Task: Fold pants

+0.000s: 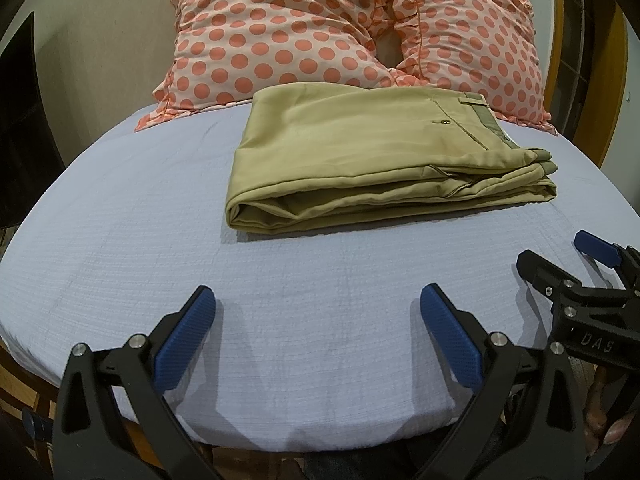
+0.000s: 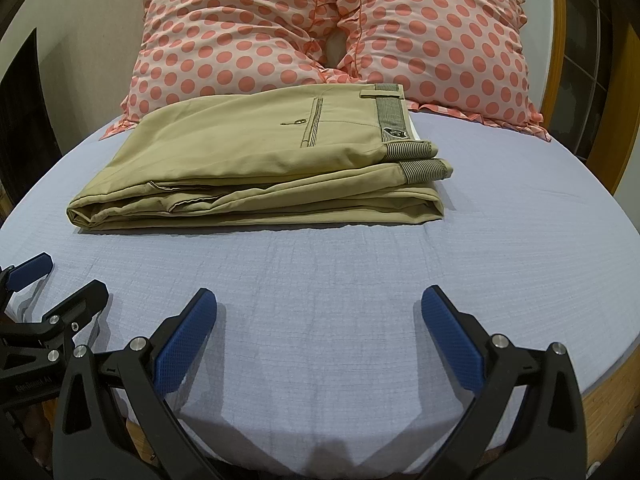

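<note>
Pants lie folded in a soft, light, floppy stack mid-bed before two pillows; left gripper and right gripper both spread empty, well short; best gripped at the firmer waistband.

Pants: khaki, folded into a flat stacked rectangle
Waistband: striped lining showing, at right end
Place: ahead of both claws, well apart, untouched
</note>
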